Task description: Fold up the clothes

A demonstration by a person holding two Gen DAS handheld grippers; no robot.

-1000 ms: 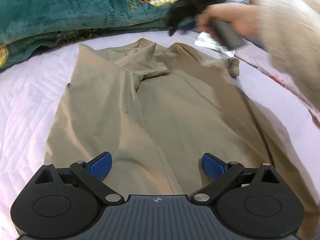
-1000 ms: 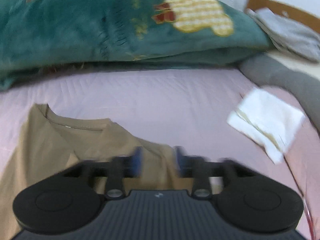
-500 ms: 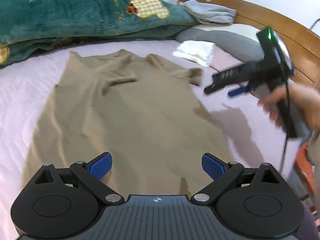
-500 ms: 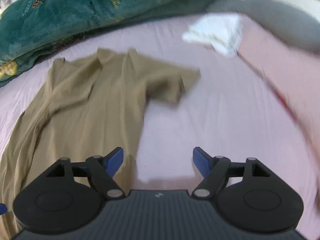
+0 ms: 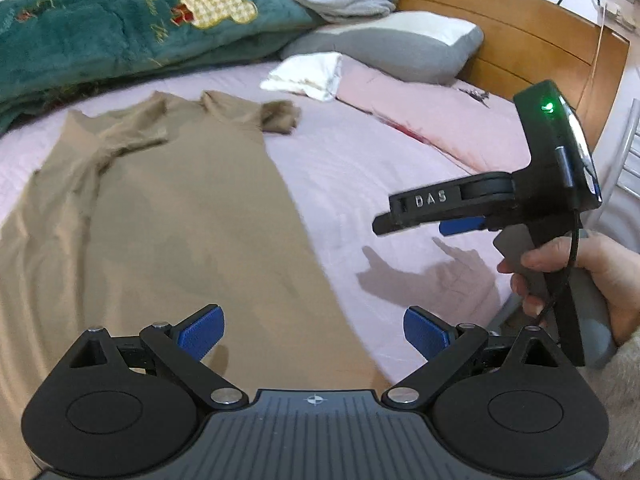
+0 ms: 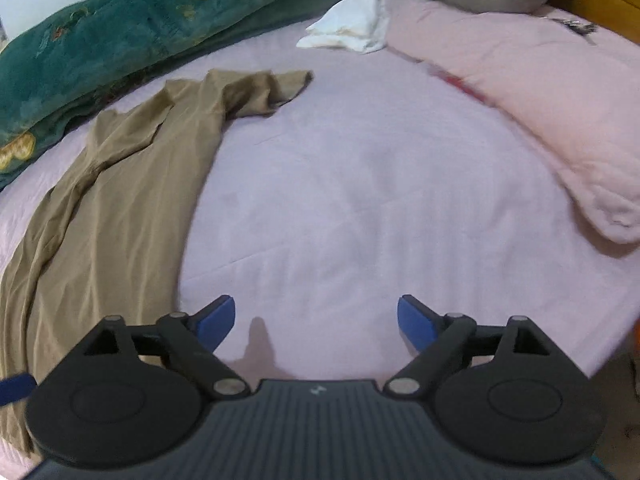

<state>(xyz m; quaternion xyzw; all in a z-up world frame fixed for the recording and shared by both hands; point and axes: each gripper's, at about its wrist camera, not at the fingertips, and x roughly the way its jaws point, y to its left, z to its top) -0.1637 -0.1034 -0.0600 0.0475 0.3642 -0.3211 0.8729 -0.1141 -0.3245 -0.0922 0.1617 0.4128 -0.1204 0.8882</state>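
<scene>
on the left we see one green blanket [image 5: 120, 36] along the far edge of the bed, and before it one tan shirt [image 5: 168, 216] spread flat on the pink sheet [image 6: 360, 184]. our left gripper [image 5: 314, 330] hovers over the shirt's hem, jaws wide and empty. further right lie one white cloth [image 5: 308, 74] and one grey pillow [image 5: 384, 50], and our right gripper [image 6: 316, 318] is opening over bare sheet, holding nothing.

Pink-sheeted bed [image 5: 360, 168], wooden headboard [image 5: 520, 40] (curved)
</scene>
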